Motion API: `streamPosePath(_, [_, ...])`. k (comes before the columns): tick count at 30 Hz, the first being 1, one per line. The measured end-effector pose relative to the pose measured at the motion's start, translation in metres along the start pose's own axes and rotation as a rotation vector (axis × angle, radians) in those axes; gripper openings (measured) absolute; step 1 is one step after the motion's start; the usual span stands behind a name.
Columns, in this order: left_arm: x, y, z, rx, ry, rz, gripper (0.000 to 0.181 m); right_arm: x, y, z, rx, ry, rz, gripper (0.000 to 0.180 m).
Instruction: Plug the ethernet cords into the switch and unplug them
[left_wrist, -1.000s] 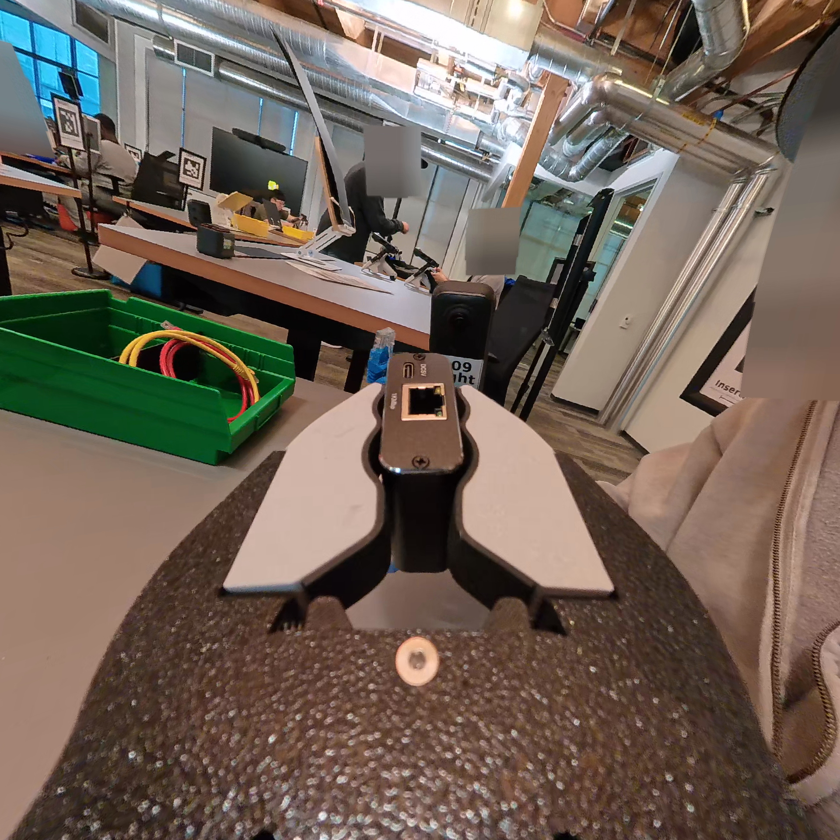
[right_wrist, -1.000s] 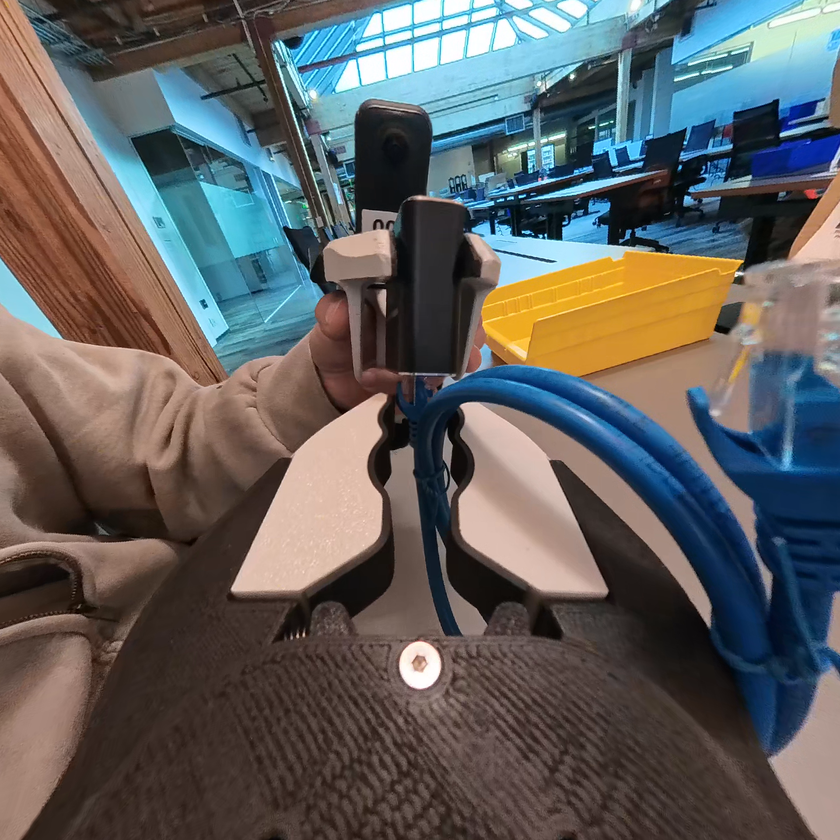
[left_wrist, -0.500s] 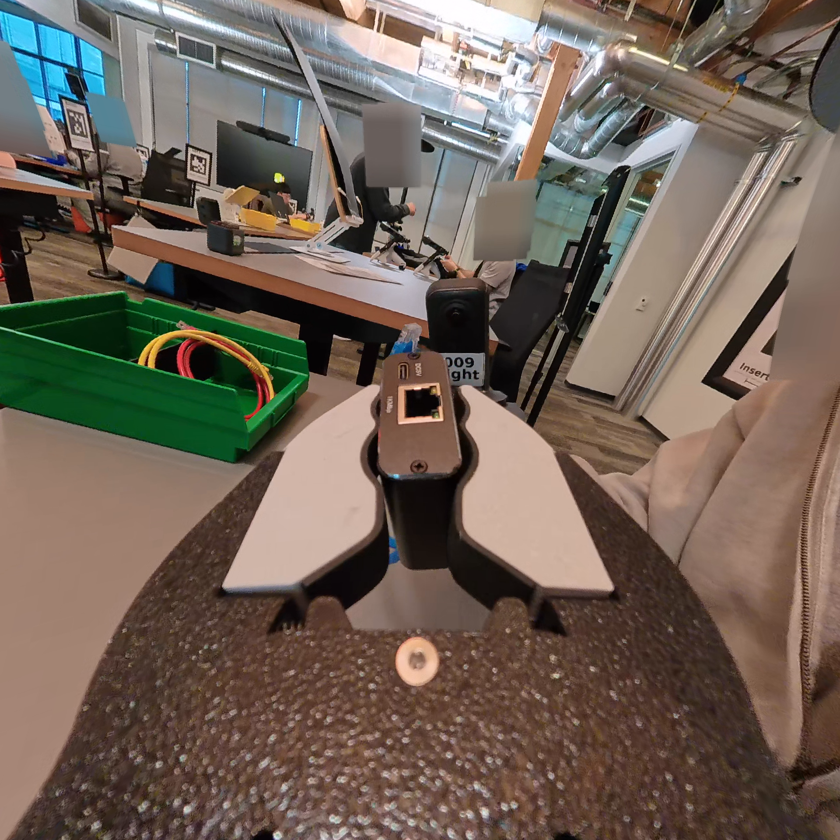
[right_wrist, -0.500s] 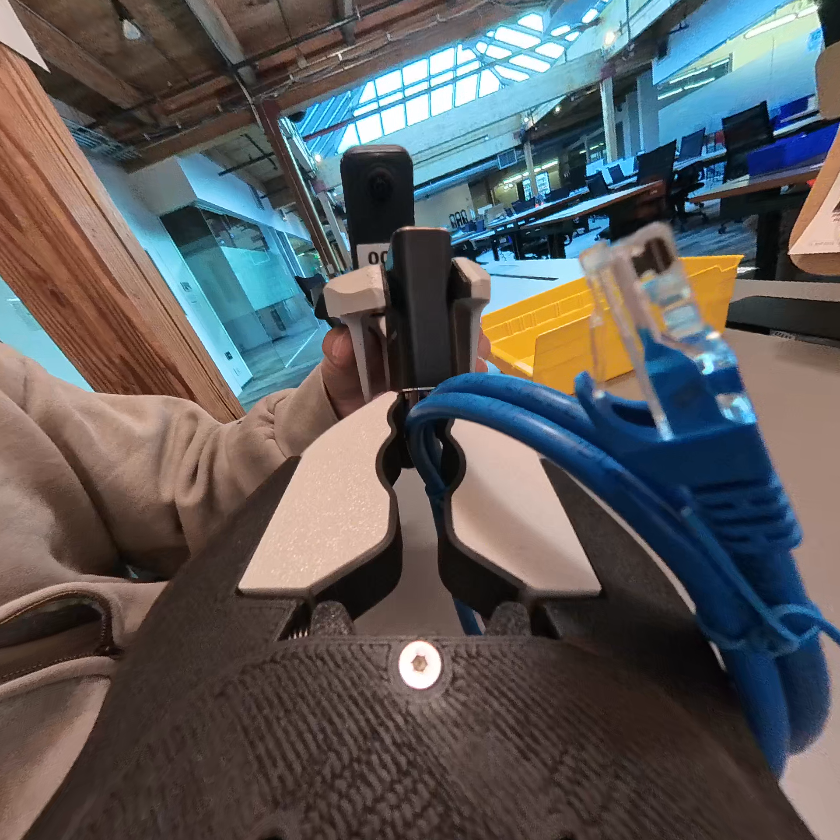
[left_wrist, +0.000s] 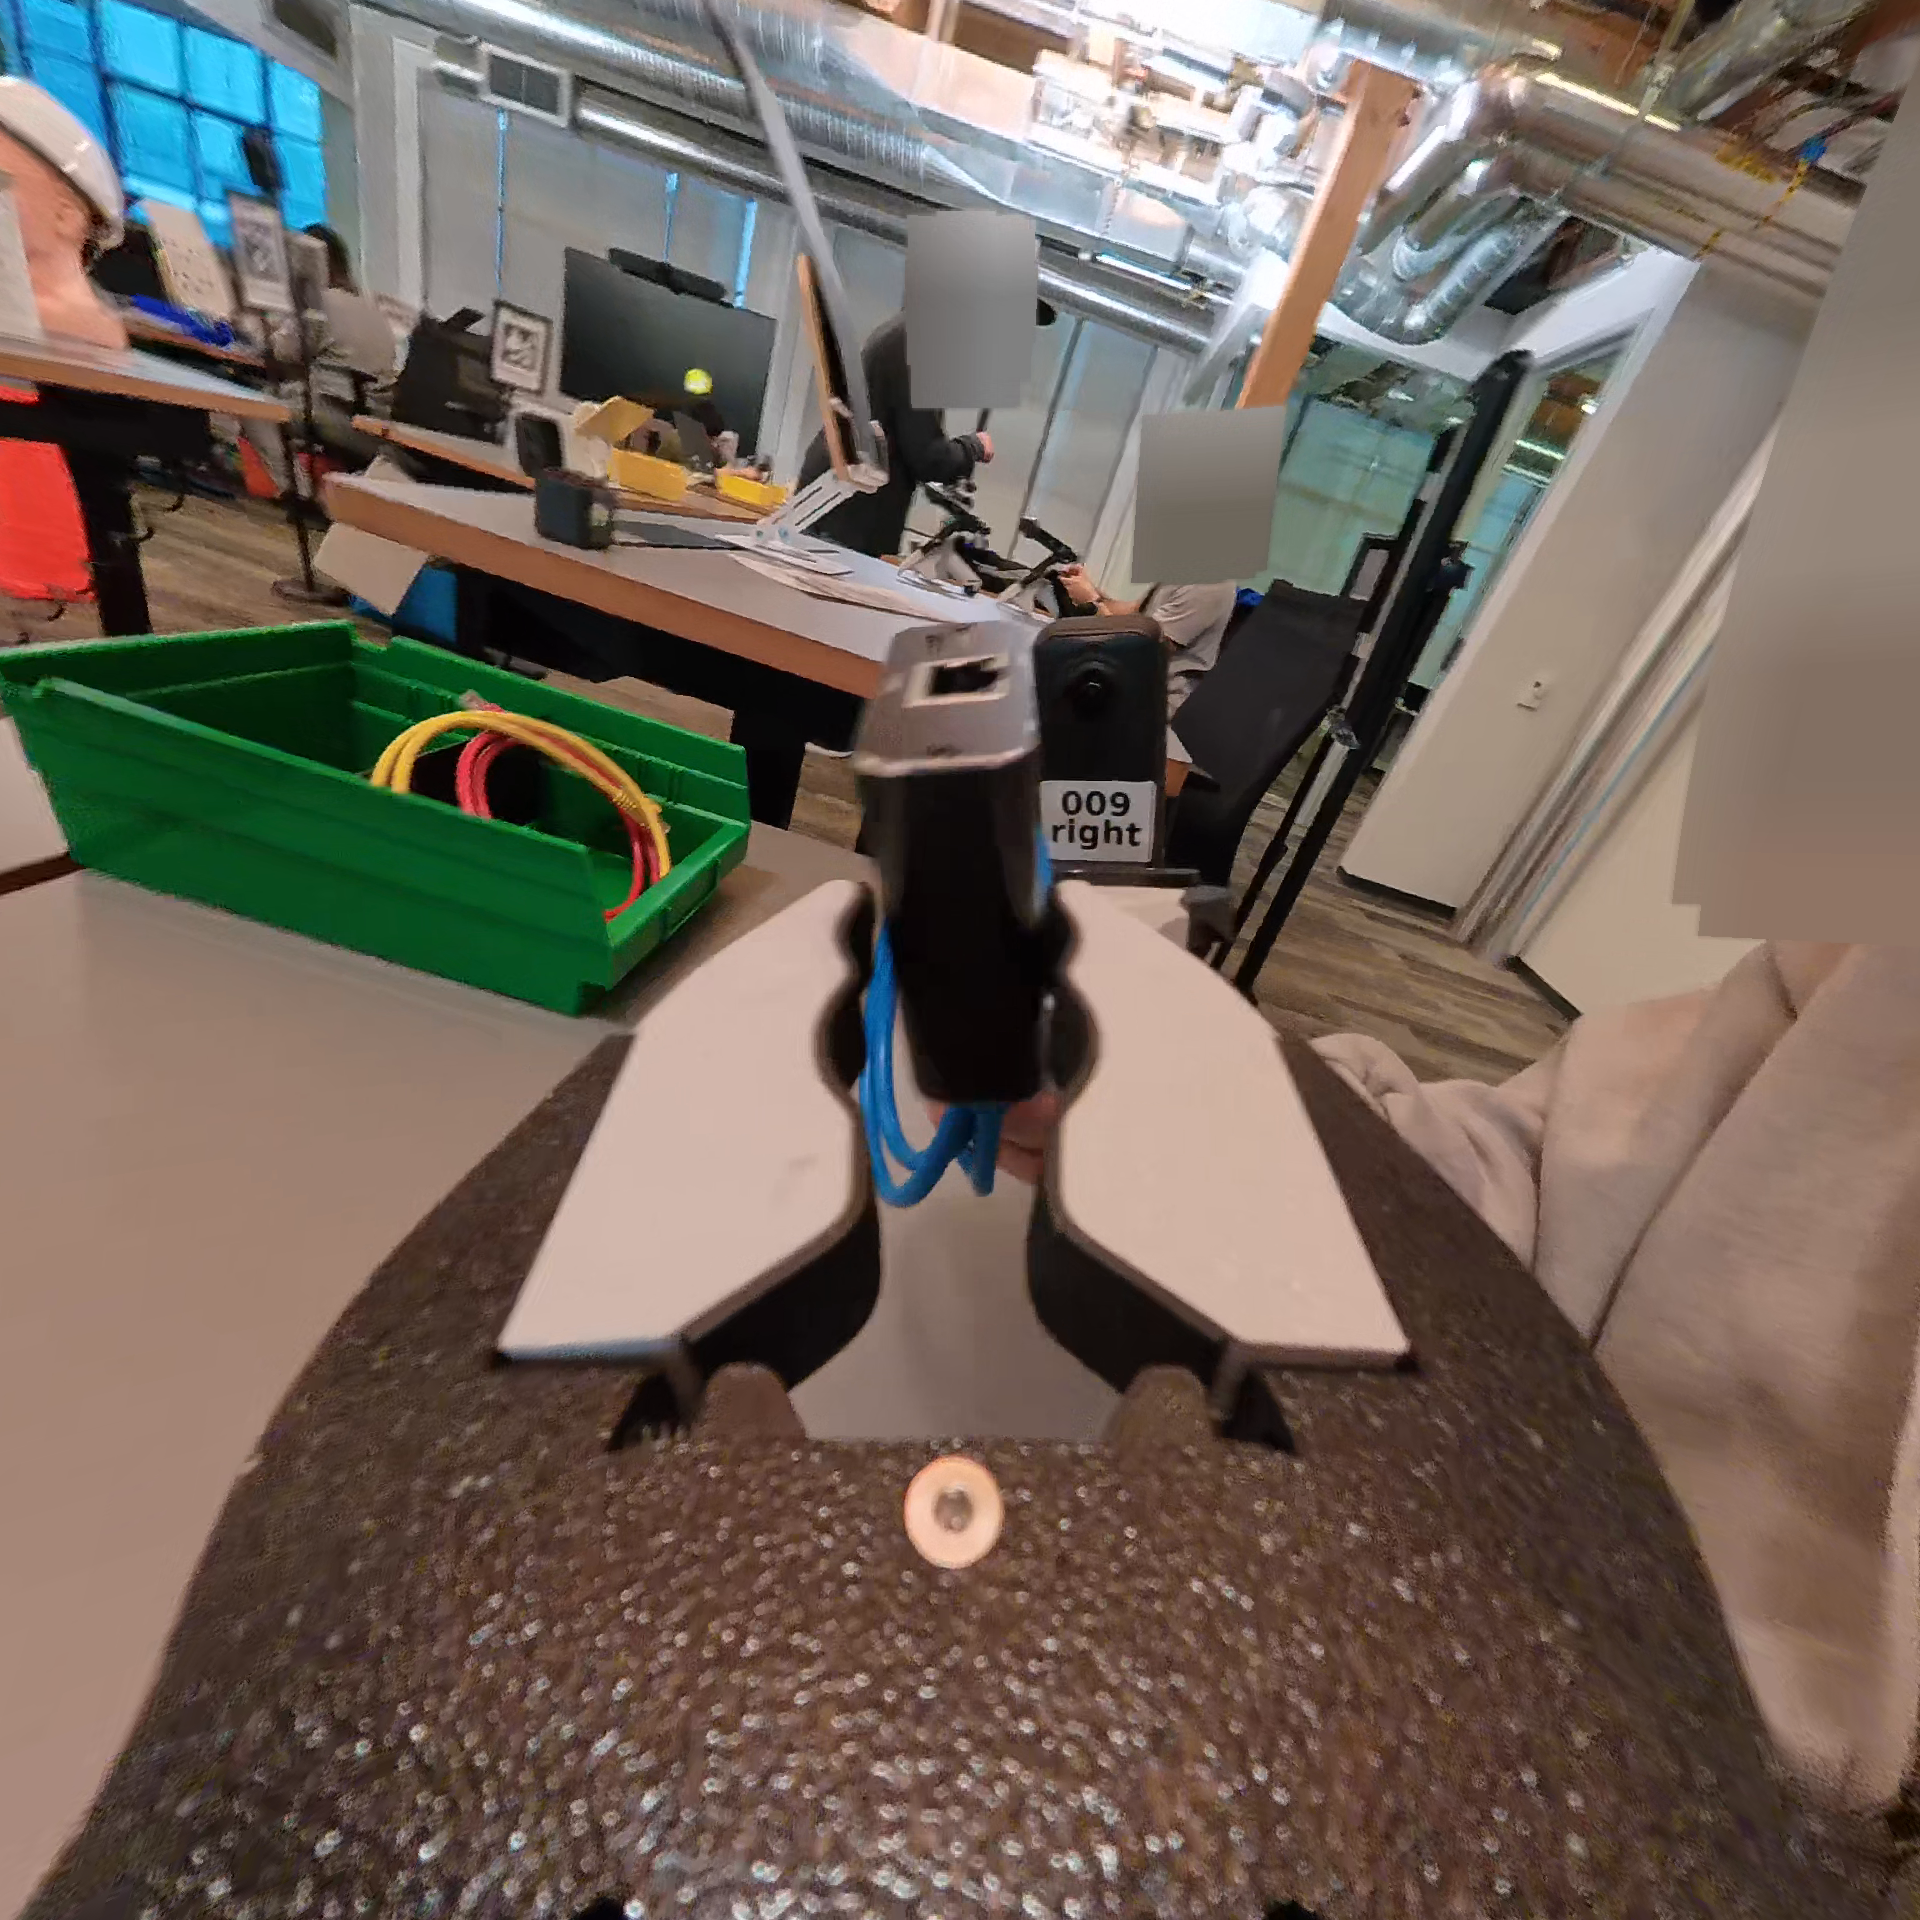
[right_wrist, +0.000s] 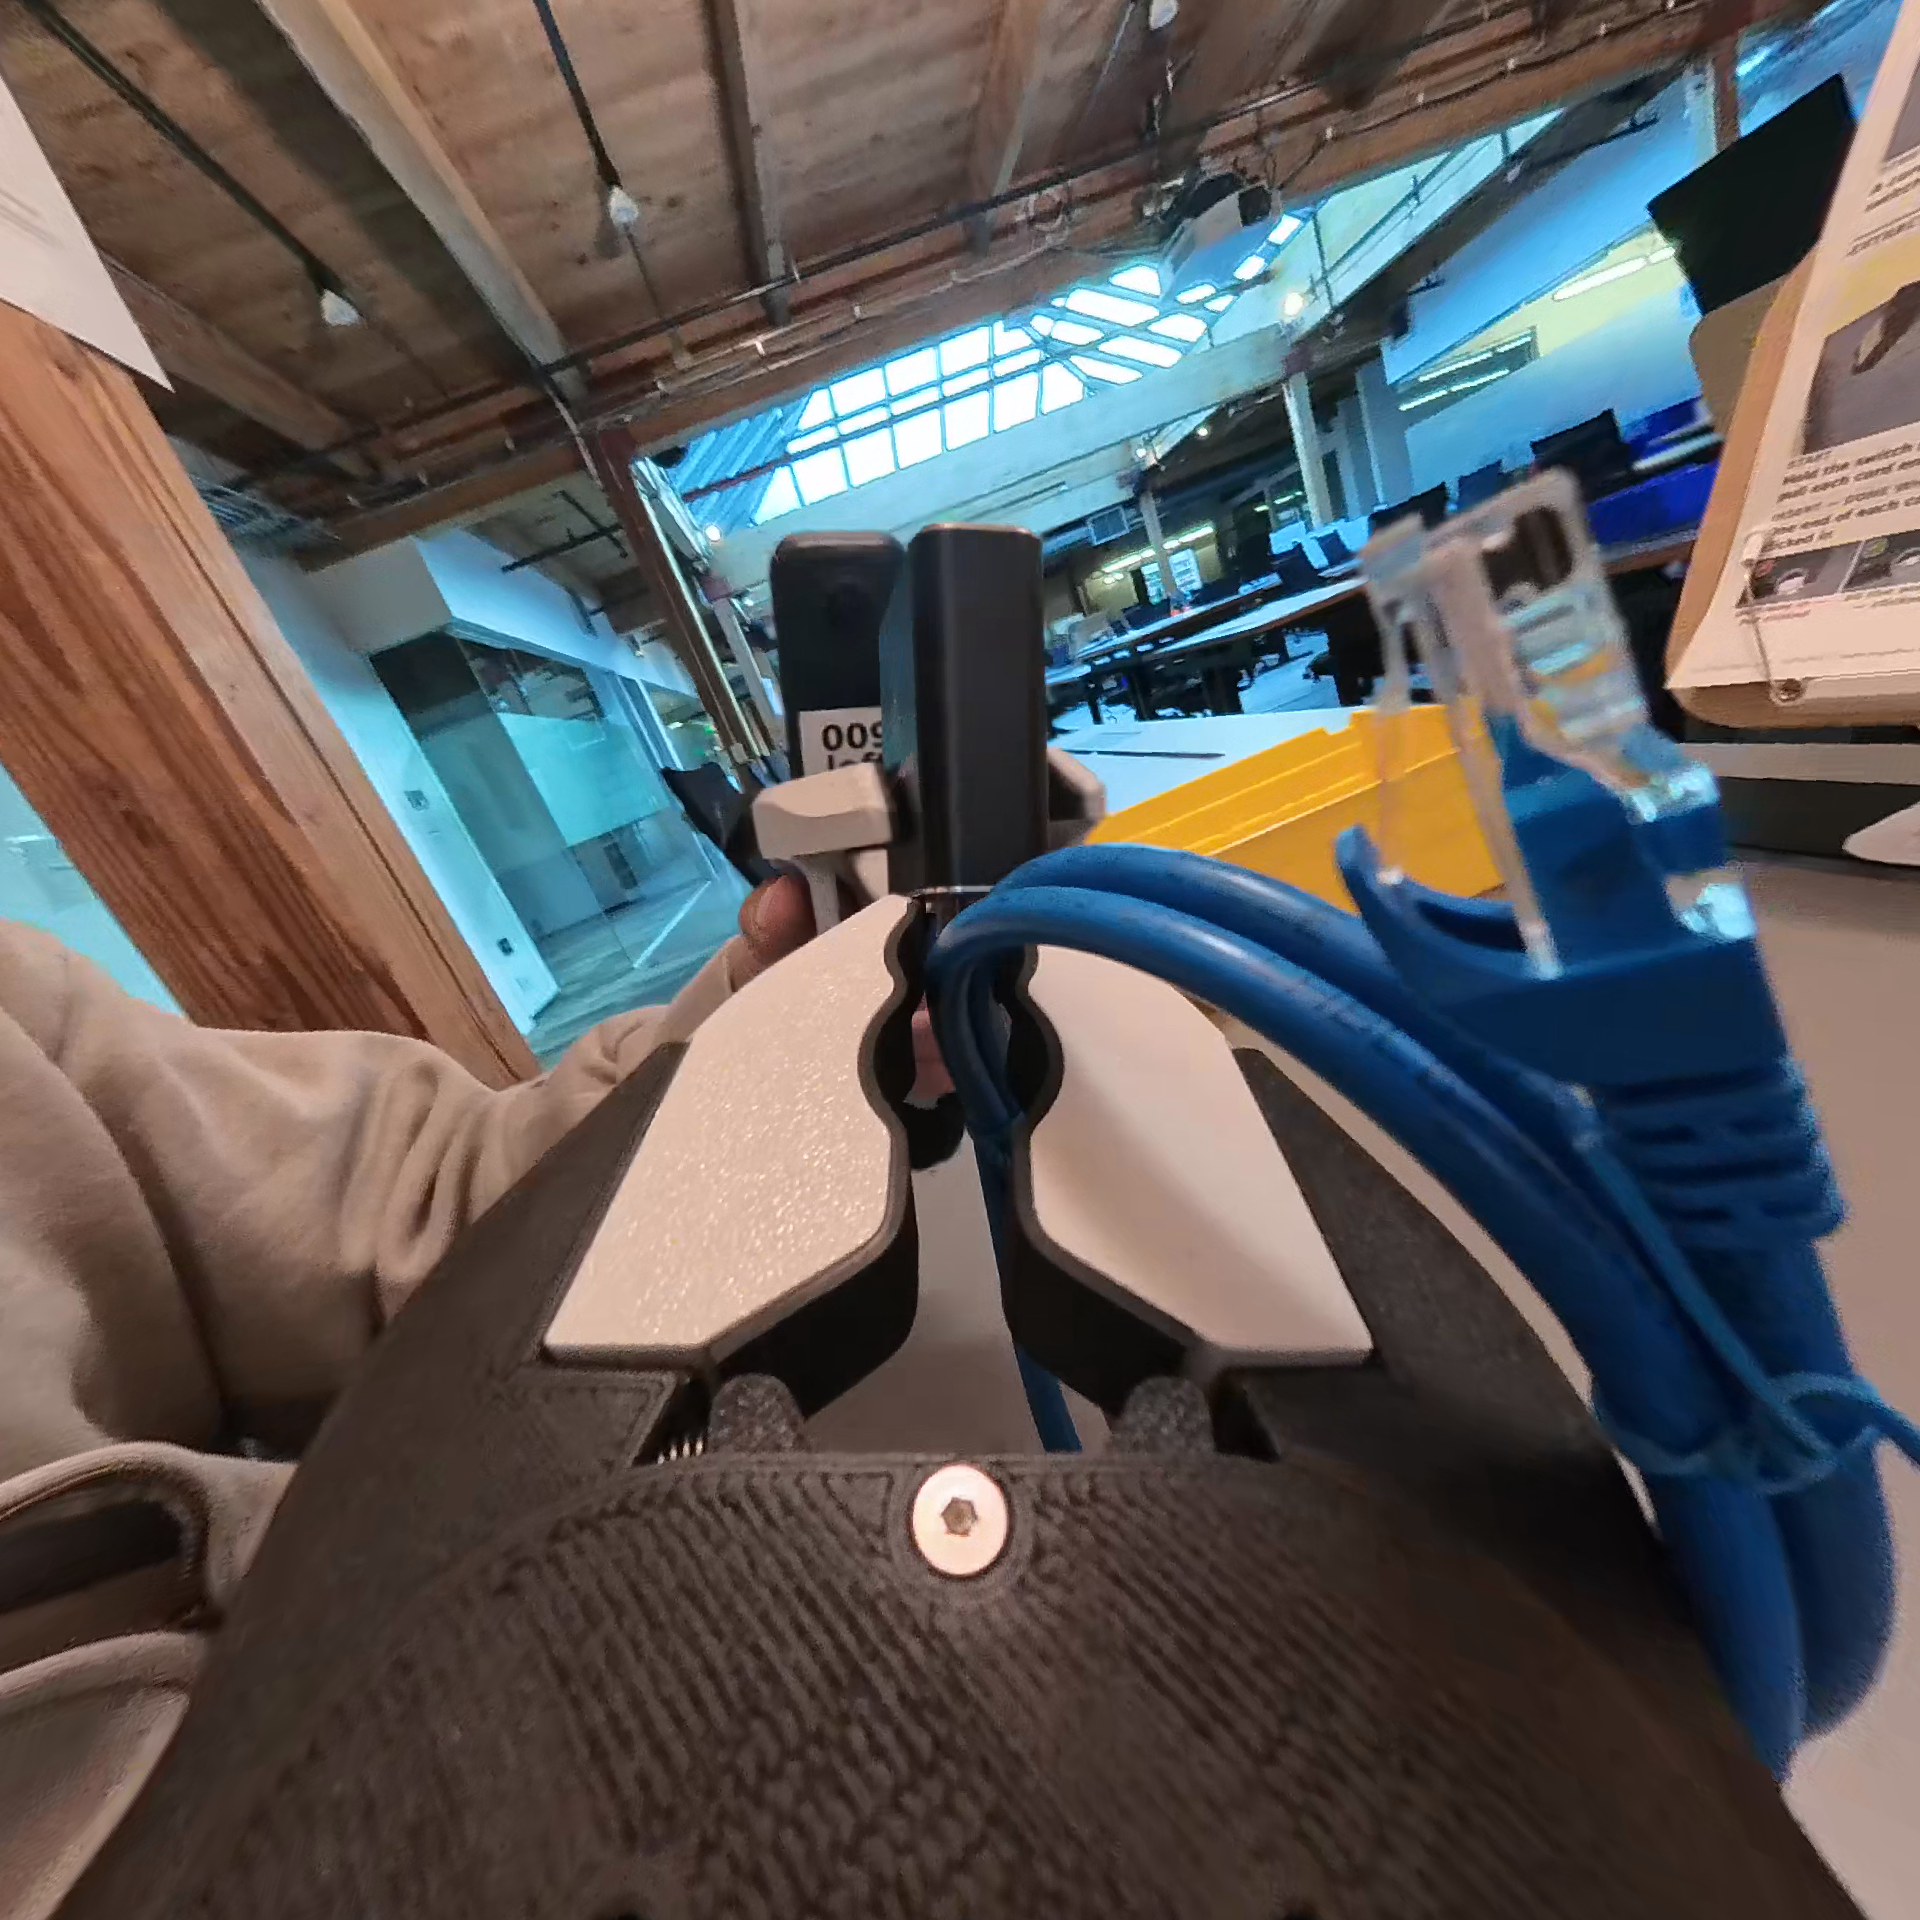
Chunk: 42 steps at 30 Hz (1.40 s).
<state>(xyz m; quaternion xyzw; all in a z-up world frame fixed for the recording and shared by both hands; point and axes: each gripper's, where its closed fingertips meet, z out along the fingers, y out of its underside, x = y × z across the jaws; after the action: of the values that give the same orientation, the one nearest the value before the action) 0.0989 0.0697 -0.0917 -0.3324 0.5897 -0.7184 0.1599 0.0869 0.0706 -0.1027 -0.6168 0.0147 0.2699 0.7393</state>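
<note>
Grippers face each other above a grey table (left_wrist: 208, 1091). Left gripper (left_wrist: 951, 997) is clenched around a dark upright switch (left_wrist: 961, 883), its open port facing up. Right gripper (right_wrist: 961, 997) is clenched on a coiled blue ethernet cord (right_wrist: 1299, 997), whose clear plug (right_wrist: 1507, 623) stands free, not inserted. Green bin (left_wrist: 312, 862) on the table holds yellow and red cords (left_wrist: 582, 758). Yellow bin (right_wrist: 1268, 800) sits beyond the right gripper.

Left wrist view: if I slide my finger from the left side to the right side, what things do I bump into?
Green bin with the yellow and red cords coiled inside → the dark switch pinched in the left gripper → the sleeve of a beige hoodie.
</note>
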Motion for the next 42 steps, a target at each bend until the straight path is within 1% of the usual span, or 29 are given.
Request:
streamPosePath(1, [0.001,-0.001,0.002,0.008,0.005,0.015,0.024,0.001,0.001,0.003,0.0,0.022,-0.012,0.013])
streamPosePath(3, [0.001,-0.002,0.003,-0.008,0.014,0.056,0.024,0.001,-0.001,0.003,0.014,0.021,-0.007,0.014])
streamPosePath(4, [-0.003,0.0,0.002,-0.05,-0.005,0.082,0.024,0.003,0.002,0.002,-0.017,0.023,0.016,0.02])
streamPosePath(6, [-0.017,0.002,-0.002,-0.122,-0.079,0.139,0.024,0.0,0.013,0.0,-0.124,-0.017,0.104,0.062])
streamPosePath(7, [-0.021,0.0,-0.007,-0.146,-0.079,0.141,0.024,-0.007,0.021,-0.004,-0.202,-0.055,0.147,0.071])
streamPosePath(9, [-0.034,-0.005,-0.019,-0.226,-0.115,0.114,0.024,-0.035,0.038,-0.019,-0.401,-0.206,0.184,0.046])
streamPosePath(10, [-0.041,-0.005,-0.027,-0.285,-0.135,0.121,0.024,-0.046,0.043,-0.027,-0.487,-0.239,0.171,0.042])
streamPosePath(11, [-0.042,-0.004,-0.033,-0.356,-0.126,0.135,0.024,-0.05,0.04,-0.032,-0.523,-0.226,0.115,0.043])
streamPosePath(12, [-0.041,-0.002,-0.038,-0.428,-0.1,0.151,0.024,-0.052,0.028,-0.033,-0.495,-0.187,0.031,0.046])
streamPosePath(13, [-0.037,0.0,-0.042,-0.491,-0.069,0.172,0.024,-0.048,0.011,-0.032,-0.428,-0.113,-0.056,0.048])
streamPosePath(14, [-0.031,0.002,-0.043,-0.549,-0.027,0.193,0.024,-0.035,-0.01,-0.029,-0.34,0.012,-0.153,0.049])
streamPosePath(15, [-0.025,0.003,-0.043,-0.598,0.018,0.21,0.024,-0.023,-0.032,-0.026,-0.245,0.118,-0.254,0.056])
streamPosePath(16, [-0.019,0.004,-0.041,-0.635,0.059,0.219,0.024,-0.017,-0.046,-0.022,-0.174,0.161,-0.338,0.055])
streamPosePath(17, [-0.013,0.005,-0.038,-0.669,0.101,0.215,0.024,-0.013,-0.049,-0.016,-0.142,0.168,-0.37,0.047])
streamPosePath(18, [-0.007,0.007,-0.035,-0.701,0.14,0.21,0.024,-0.01,-0.044,-0.009,-0.159,0.135,-0.346,0.041])
streamPosePath(20, [0.002,0.01,-0.029,-0.75,0.195,0.214,0.024,-0.012,-0.024,0.006,-0.213,0.022,-0.258,0.028])
streamPosePath(21, [0.004,0.014,-0.03,-0.789,0.214,0.218,0.024,-0.008,-0.022,0.01,-0.196,0.03,-0.223,0.035])
streamPosePath(24, [0.01,0.019,-0.03,-0.834,0.254,0.238,0.024,-0.013,-0.014,0.013,-0.192,-0.045,-0.184,0.03])
streamPosePath(26, [0.01,0.022,-0.03,-0.857,0.267,0.247,0.024,-0.017,-0.007,0.013,-0.23,-0.072,-0.208,0.024])
streamPosePath(27, [0.009,0.024,-0.029,-0.869,0.268,0.251,0.024,-0.015,-0.006,0.012,-0.24,-0.062,-0.234,0.024])
streamPosePath(29, [0.005,0.026,-0.027,-0.876,0.26,0.262,0.024,-0.012,-0.007,0.011,-0.24,-0.04,-0.259,0.024])
streamPosePath(32, [-0.004,0.014,-0.011,-0.769,0.181,0.317,0.027,-0.005,-0.025,0.006,-0.119,0.008,-0.266,0.024])
streamPosePath(34, [-0.014,0.001,-0.001,-0.656,0.048,0.407,0.036,0.003,-0.044,-0.005,-0.005,0.043,-0.203,0.024])
streamPosePath(36, [-0.023,-0.011,0.003,-0.55,-0.113,0.563,0.047,0.007,-0.062,-0.02,0.124,0.036,-0.114,0.024])
streamPosePath(38, [-0.021,-0.014,0.004,-0.467,-0.216,0.728,0.034,0.01,-0.072,-0.03,0.205,-0.002,-0.016,0.024])
streamPosePath(39, [-0.017,-0.014,0.005,-0.442,-0.244,0.764,0.03,0.011,-0.074,-0.033,0.228,-0.021,0.02,0.024])
streamPosePath(40, [-0.013,-0.012,0.006,-0.425,-0.254,0.754,0.032,0.012,-0.074,-0.034,0.247,-0.043,0.048,0.024])
streamPosePath(41, [-0.008,-0.009,0.007,-0.414,-0.24,0.697,0.039,0.013,-0.074,-0.035,0.268,-0.066,0.08,0.024])
streamPosePath(42, [-0.002,-0.007,0.008,-0.397,-0.207,0.613,0.037,0.012,-0.074,-0.036,0.282,-0.095,0.098,0.023])
